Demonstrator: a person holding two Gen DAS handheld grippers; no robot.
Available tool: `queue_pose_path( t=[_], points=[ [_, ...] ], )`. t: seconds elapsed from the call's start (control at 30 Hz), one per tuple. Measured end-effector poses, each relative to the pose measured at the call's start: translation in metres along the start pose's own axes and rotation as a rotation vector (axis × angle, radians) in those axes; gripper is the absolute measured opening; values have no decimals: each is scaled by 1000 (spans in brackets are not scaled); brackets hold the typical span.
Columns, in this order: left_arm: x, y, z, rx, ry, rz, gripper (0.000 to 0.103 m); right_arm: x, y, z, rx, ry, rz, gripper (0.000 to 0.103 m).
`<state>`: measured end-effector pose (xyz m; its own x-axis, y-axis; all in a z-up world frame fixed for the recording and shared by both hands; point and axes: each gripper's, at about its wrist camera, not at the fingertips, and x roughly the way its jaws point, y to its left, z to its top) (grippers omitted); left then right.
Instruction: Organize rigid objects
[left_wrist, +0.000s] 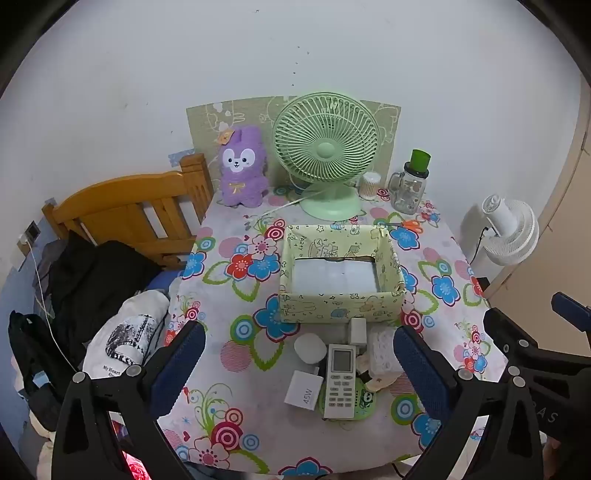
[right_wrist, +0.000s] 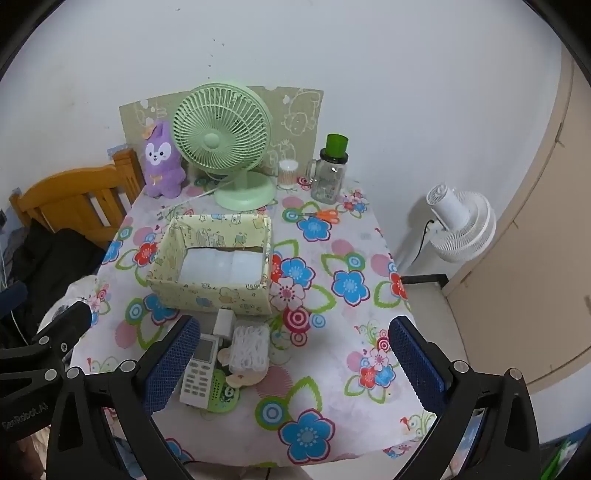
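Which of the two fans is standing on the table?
The green fan, on the flowery table between the purple bunny and the cotton swab jar. The white fan stands off to the side, beyond the table's edge.

Even soft indoor light, faint shadows; strong fisheye edge warp, perhaps slight blur.

Both tongs share one build. The left tongs have two long fingers faced with dark blue, finely dotted pads, each carried on a matte black, triangular, open-framed arm. Round silver screws sit at the arm joints, just behind the pads. The right tongs look the same: blue textured pads, black ribbed arms, silver screw heads. Seen from the right wrist, the black body beside its own left finger bears pale lettering; seen from the left wrist, the neighbouring black body carries faint grey letters.
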<state>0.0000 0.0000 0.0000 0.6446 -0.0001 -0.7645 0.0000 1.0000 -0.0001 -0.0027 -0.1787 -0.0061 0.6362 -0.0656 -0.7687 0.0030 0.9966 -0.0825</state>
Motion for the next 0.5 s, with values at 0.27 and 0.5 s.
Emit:
queue_pose_path(
  t=[0.27,0.5],
  points=[
    [-3,-4,-5,9,-23,25,103,-2,4,0,-6,3,10,103],
    [-4,-1,-2,6,-23,21,103,-2,6,0,-24,-8,-12,103]
  ],
)
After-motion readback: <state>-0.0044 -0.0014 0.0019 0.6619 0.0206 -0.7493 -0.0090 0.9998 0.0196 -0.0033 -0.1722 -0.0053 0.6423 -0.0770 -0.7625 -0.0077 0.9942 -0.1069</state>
